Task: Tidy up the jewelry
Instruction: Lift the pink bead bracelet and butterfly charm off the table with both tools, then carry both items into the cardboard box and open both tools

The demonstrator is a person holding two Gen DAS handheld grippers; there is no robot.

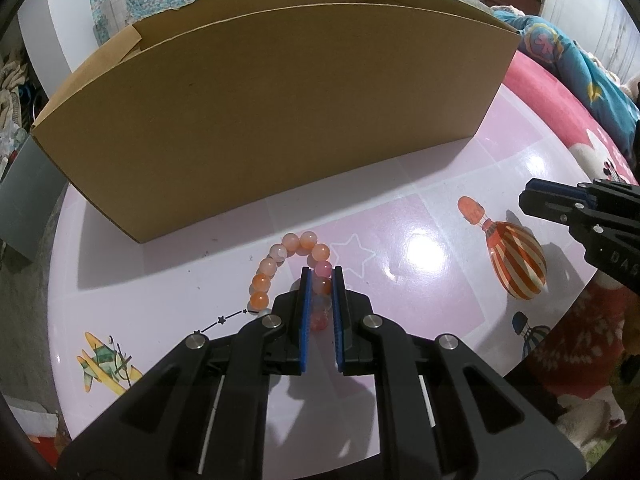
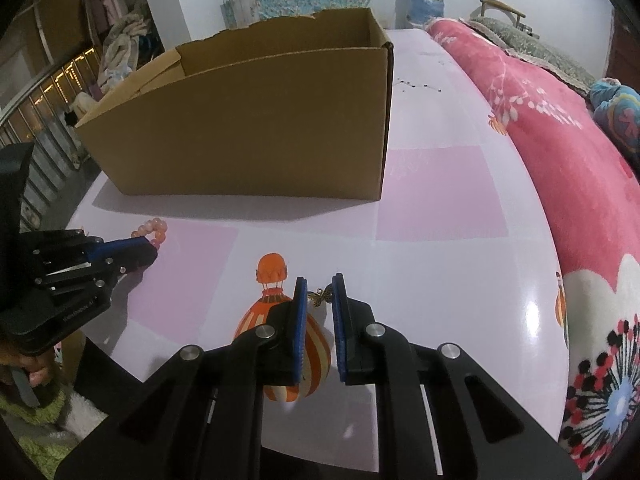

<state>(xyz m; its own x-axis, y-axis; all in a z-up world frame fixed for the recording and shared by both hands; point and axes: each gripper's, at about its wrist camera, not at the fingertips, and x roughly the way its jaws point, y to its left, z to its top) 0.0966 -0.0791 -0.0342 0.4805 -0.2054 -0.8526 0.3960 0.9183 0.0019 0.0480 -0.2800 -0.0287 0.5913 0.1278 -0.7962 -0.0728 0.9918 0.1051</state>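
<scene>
A bracelet of orange and pink beads (image 1: 276, 264) lies in an arc on the pink-and-white table (image 1: 420, 208), just in front of the cardboard box (image 1: 280, 120). My left gripper (image 1: 320, 276) is shut on the right end of the bracelet, with beads pinched between the blue pads. In the right wrist view, a small bronze butterfly charm (image 2: 320, 298) spans the narrow gap of my right gripper (image 2: 320, 285), which is shut on it close to the tabletop. The left gripper (image 2: 132, 250) and bracelet (image 2: 154, 226) show at the left there, the box (image 2: 260, 120) behind.
The open box takes up the back of the table; its inside is hidden. Balloon and plane pictures (image 1: 516, 264) are printed on the tabletop. A pink floral blanket (image 2: 560, 168) borders the table's right side. The right gripper (image 1: 560, 204) shows at the left wrist view's right edge.
</scene>
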